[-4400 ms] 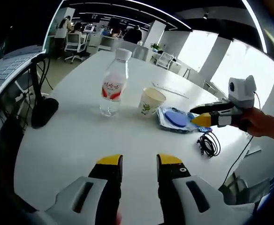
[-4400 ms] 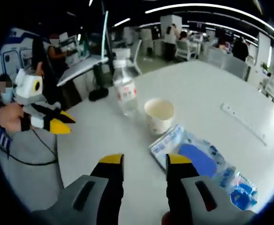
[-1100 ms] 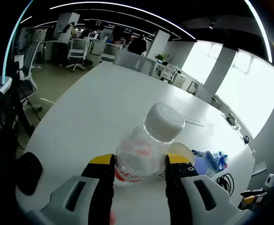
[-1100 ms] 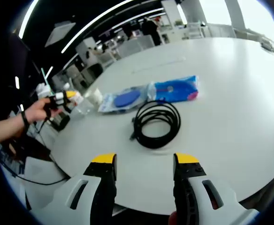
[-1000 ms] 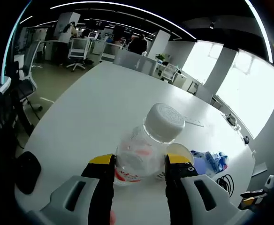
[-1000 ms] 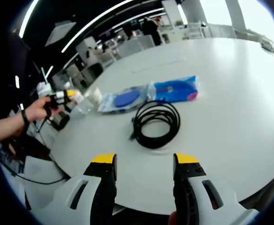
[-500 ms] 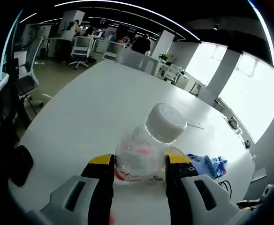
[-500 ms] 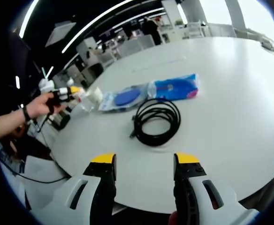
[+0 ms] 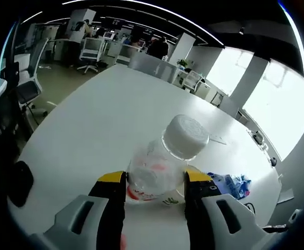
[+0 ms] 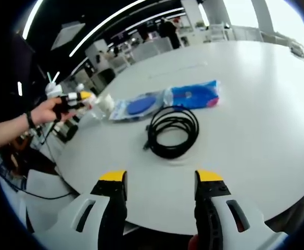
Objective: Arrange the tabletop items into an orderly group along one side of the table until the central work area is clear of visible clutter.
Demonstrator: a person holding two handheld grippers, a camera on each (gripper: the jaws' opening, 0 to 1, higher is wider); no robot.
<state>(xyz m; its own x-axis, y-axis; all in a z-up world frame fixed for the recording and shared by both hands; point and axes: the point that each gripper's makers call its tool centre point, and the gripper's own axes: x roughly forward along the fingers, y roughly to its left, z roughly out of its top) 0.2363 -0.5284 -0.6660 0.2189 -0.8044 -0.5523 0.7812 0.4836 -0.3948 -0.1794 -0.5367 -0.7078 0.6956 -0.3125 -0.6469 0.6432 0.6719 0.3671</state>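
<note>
A clear water bottle (image 9: pixel 153 174) with a white cap and red label sits between the jaws of my left gripper (image 9: pixel 152 179), which is shut on it. Just behind the bottle, a paper cup (image 9: pixel 174 199) peeks out. In the right gripper view, the left gripper (image 10: pixel 75 98) is held by a hand beside the paper cup (image 10: pixel 106 104). My right gripper (image 10: pixel 160 179) is open over the table's near edge, short of a coiled black cable (image 10: pixel 173 131). Blue packets (image 10: pixel 191 96) lie beyond the cable.
The white table (image 9: pixel 105 114) stretches far ahead. A black object (image 9: pixel 16 182) sits at its left edge. Blue packets (image 9: pixel 229 183) lie to the right of the bottle. A thin white strip (image 10: pixel 178 70) lies far back. Office chairs and people stand beyond.
The left gripper, still holding the bottle, has shifted closer to the paper cup and packets. The right gripper has barely moved.
</note>
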